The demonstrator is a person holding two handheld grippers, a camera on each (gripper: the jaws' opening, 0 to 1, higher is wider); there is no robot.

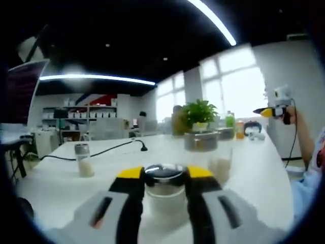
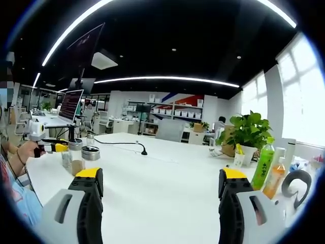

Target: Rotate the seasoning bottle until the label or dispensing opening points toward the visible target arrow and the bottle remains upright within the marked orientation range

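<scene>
White tabletop (image 1: 254, 173) carries three seasoning bottles; left gripper (image 1: 165, 175) clamps one seasoning bottle (image 1: 164, 189). Right gripper (image 2: 160, 185) jaws apart, holding nothing. Two drink bottles (image 2: 263, 166) near far edge.

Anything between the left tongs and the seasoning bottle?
No. The left tongs already sit on either side of the seasoning bottle, its shiny cap between the yellow tips; nothing visible is wedged between.
</scene>
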